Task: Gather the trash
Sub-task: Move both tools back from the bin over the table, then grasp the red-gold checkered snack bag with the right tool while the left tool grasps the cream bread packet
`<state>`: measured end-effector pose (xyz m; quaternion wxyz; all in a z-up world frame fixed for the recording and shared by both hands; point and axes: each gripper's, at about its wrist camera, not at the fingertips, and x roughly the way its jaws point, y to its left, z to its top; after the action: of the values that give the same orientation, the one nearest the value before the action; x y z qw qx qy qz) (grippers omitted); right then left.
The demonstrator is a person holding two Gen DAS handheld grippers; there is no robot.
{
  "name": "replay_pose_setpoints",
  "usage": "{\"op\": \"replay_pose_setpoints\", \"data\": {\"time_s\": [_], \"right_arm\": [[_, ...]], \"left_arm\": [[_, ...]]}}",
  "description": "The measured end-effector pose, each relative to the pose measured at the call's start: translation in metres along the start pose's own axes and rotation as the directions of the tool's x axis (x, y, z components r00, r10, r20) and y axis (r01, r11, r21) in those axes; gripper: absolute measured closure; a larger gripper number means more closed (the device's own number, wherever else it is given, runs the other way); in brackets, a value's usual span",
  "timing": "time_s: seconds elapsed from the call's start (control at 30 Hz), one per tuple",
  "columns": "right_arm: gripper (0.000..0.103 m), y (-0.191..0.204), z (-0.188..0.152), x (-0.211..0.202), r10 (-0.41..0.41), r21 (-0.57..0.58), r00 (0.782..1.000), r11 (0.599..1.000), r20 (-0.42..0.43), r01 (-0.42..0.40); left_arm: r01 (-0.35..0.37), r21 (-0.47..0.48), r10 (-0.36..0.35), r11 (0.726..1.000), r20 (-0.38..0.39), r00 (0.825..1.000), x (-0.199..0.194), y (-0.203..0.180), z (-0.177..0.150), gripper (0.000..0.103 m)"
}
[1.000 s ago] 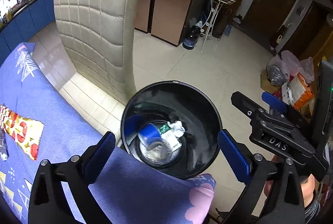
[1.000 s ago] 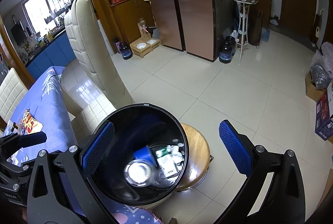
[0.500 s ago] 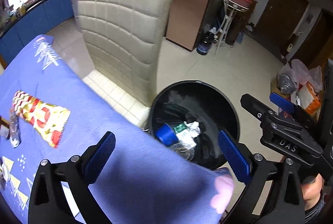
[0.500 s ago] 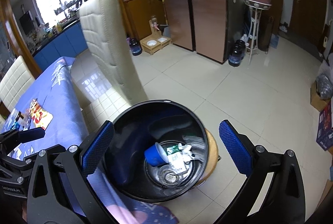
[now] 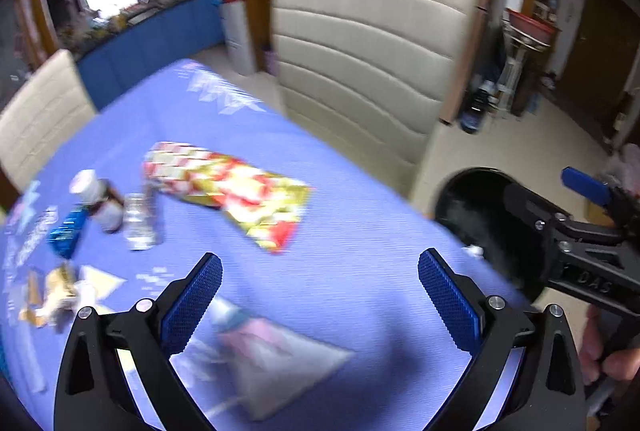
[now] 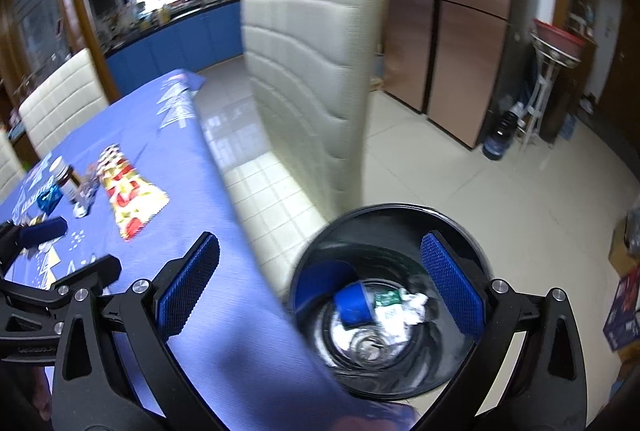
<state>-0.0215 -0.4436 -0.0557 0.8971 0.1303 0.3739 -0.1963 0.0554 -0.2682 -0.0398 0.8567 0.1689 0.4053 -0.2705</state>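
1. Left gripper (image 5: 320,287) is hanging over the table (image 5: 360,271) with its blue pads spread wide apart and nothing between them. It's over the near part of the blue cloth.
2. Right gripper (image 6: 320,283) is also wide apart and empty. Its left finger sits over the table's right edge, its right finger over the bin (image 6: 472,243).
3. The bin is black and round, on the floor just off the table's near right corner, beside the cream chair (image 6: 308,71). Inside you can see a blue cup (image 6: 352,305) on its side, a crumpled white wad (image 6: 414,305) and a green-and-white wrapper (image 6: 388,301), all at the bottom.
4. Trash left on the table: a red and yellow snack bag (image 5: 232,187) lying flat around the middle, closer to the chair-side edge.
5. Toward the left edge there's a brown bottle with a white cap (image 5: 98,201) tipped over, a clear plastic bottle (image 5: 138,219) just beside it, and a small blue packet (image 5: 66,233) next to those.
6. Further toward the near left corner there's some gold-ish wrapper (image 5: 56,295), too blurry to say more.
7. The left wrist view is pretty motion-smeared. A second cream chair (image 5: 36,123) stands at the far left edge.
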Motion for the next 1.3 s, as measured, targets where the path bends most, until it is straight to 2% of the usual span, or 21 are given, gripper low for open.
{"op": "replay_pose_setpoints", "data": {"time_s": [0.13,0.2,0.4,0.53,0.67,0.83,1.1,1.27,1.3], "right_arm": [[0.003,0.039,0.003,0.007,0.040,-0.070,0.999,0.997,0.001,-0.040],[0.003,0.060,0.006,0.012,0.059,-0.110,0.998,0.992,0.000,-0.059],[0.003,0.122,0.011,0.028,0.111,-0.201,0.994,0.973,-0.009,-0.111],[0.003,0.160,0.010,0.038,0.145,-0.255,0.989,0.956,-0.021,-0.145],[0.003,0.195,0.012,0.051,0.133,-0.318,0.991,0.939,-0.007,-0.129],[0.003,0.214,0.023,0.075,0.111,-0.330,0.994,0.937,-0.021,-0.111],[0.003,0.228,0.034,0.100,0.061,-0.338,0.998,0.939,-0.030,-0.068],[0.005,0.232,0.031,0.117,0.035,-0.343,0.996,0.937,-0.085,-0.062],[0.010,0.232,0.030,0.119,0.034,-0.345,0.995,0.936,-0.098,-0.067]], "left_arm": [[-0.100,0.009,0.100,0.995,0.031,0.994,-0.003,0.029,-0.011,0.007],[-0.114,-0.009,0.114,0.993,0.032,0.993,-0.004,0.048,-0.017,0.007],[-0.178,-0.135,0.179,0.975,-0.004,0.984,-0.002,0.112,-0.032,0.007],[-0.236,-0.221,0.230,0.946,-0.050,0.972,0.001,0.164,-0.046,0.007],[-0.233,-0.299,0.217,0.925,-0.084,0.973,0.005,0.208,-0.059,0.007],[-0.210,-0.371,0.188,0.904,-0.097,0.977,0.014,0.246,-0.067,0.007],[-0.192,-0.434,0.160,0.880,-0.110,0.981,0.036,0.270,-0.065,0.007],[-0.246,-0.441,0.207,0.863,-0.136,0.969,0.043,0.275,-0.068,0.009],[-0.251,-0.442,0.211,0.861,-0.139,0.968,0.043,0.275,-0.069,0.011]]}}
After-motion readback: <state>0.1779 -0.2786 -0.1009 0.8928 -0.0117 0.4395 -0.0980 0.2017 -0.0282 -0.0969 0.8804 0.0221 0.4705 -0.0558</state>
